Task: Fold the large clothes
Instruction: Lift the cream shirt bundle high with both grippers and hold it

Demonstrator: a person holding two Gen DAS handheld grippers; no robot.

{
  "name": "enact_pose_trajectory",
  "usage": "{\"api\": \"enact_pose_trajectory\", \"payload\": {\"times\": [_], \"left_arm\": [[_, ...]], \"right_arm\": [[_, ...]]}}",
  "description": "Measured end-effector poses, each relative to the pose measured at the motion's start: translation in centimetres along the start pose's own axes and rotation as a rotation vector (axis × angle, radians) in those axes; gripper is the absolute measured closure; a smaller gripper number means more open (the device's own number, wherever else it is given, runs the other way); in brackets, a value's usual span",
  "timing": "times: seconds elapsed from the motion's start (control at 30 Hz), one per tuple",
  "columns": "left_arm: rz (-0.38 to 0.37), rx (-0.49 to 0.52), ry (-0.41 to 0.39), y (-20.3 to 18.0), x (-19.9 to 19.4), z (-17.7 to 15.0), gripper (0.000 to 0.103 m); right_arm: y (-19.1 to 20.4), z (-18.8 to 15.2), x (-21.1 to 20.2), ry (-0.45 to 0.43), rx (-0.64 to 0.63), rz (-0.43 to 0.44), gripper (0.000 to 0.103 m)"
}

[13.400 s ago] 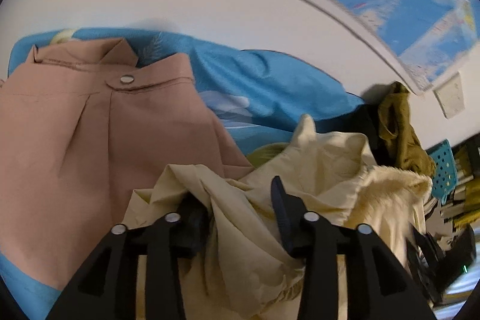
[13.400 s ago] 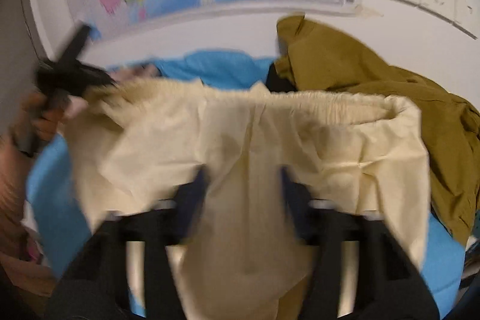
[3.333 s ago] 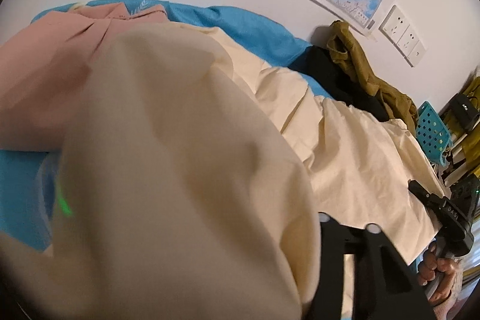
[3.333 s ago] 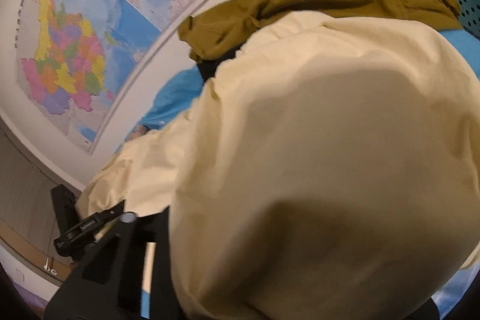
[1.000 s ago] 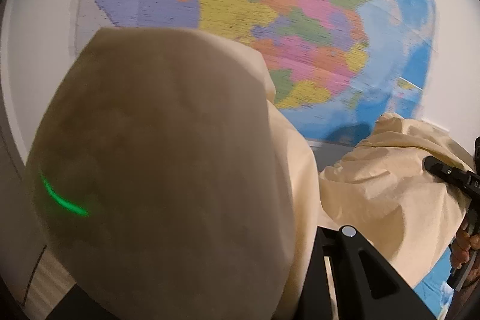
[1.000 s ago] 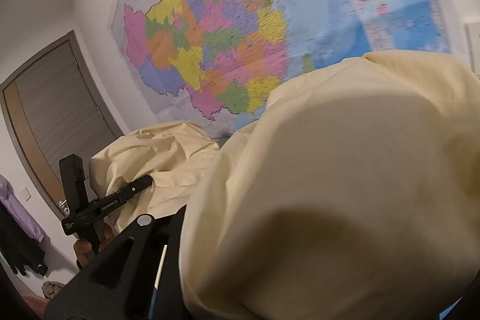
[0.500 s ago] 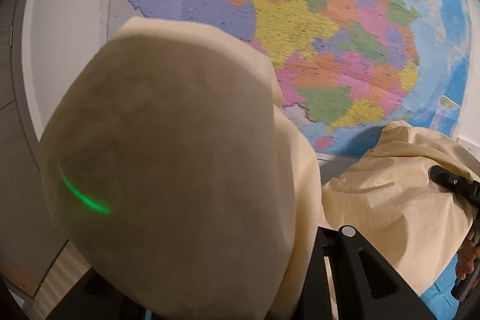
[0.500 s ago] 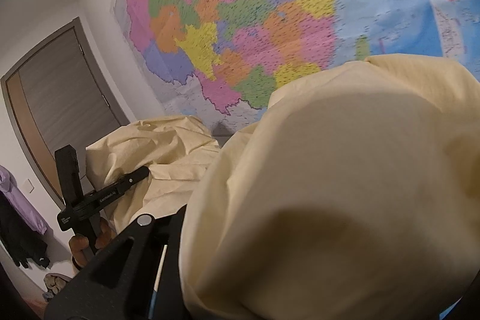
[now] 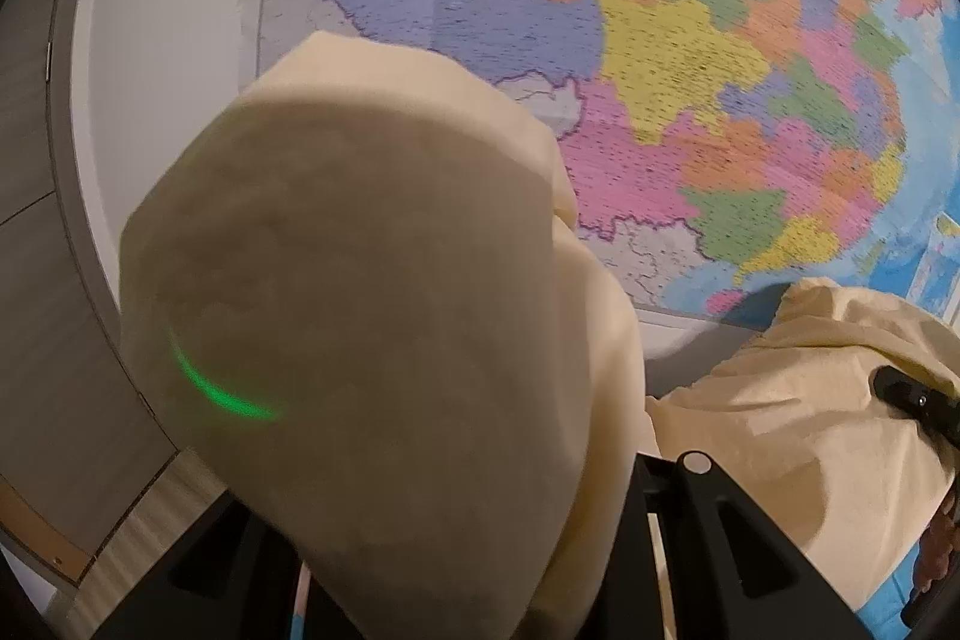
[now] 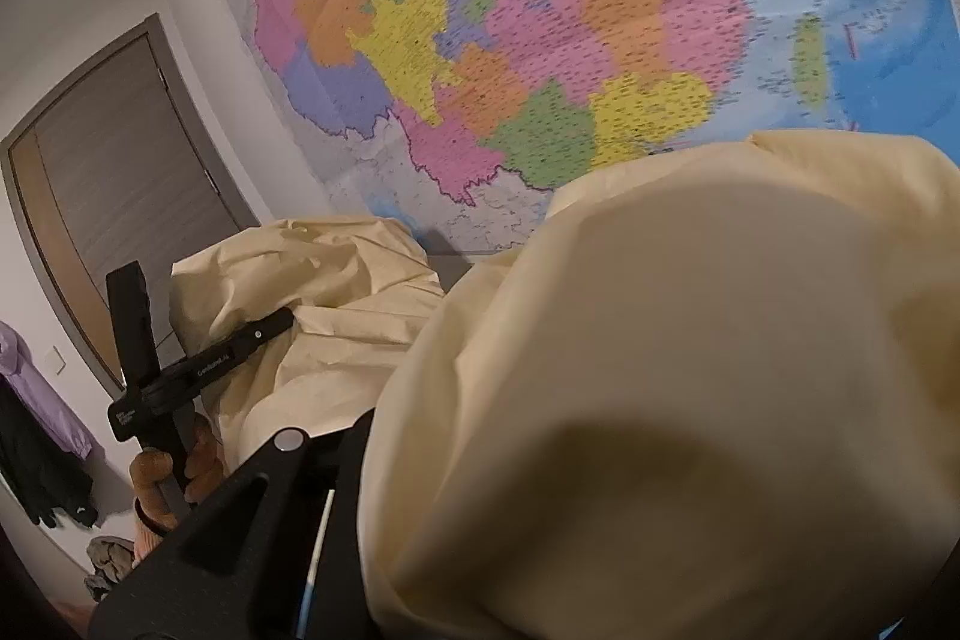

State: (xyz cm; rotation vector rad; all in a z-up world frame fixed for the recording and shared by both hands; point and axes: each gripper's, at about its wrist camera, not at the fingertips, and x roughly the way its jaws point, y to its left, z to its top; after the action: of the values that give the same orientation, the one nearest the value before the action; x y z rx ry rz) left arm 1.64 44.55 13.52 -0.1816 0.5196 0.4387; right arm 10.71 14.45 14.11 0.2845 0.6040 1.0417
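A cream garment (image 9: 384, 340) drapes over both claws in front of a colourful wall map (image 9: 690, 70), hiding whether either grips. A grey door (image 10: 120, 196) stands left of the map.

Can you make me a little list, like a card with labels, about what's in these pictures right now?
Main thing: big cream-yellow cotton garment, lifted up and draped over both cameras
Left gripper: cloth bunched around it, fingers hidden
Right gripper: only a black tip shows against the cloth
Gripper open or shut: cannot tell for either
Behind: colourful paper wall map
Also seen: grey-brown wooden door, purple hanging clothing
Fold: none visible yet
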Motion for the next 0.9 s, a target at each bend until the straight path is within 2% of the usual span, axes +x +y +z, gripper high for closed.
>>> {"api": "enact_pose_trajectory", "payload": {"times": [0.43, 0.9], "left_arm": [[0.067, -0.006, -0.015, 2.5, 1.1, 1.0, 0.083], [0.097, -0.019, 0.02, 4.4, 3.7, 0.5, 0.083]], "right_arm": [[2.0, -0.3, 2.3, 0.002, -0.049, 0.006, 0.089], [2.7, -0.8, 4.6, 0.021, -0.076, -0.003, 0.089]]}}
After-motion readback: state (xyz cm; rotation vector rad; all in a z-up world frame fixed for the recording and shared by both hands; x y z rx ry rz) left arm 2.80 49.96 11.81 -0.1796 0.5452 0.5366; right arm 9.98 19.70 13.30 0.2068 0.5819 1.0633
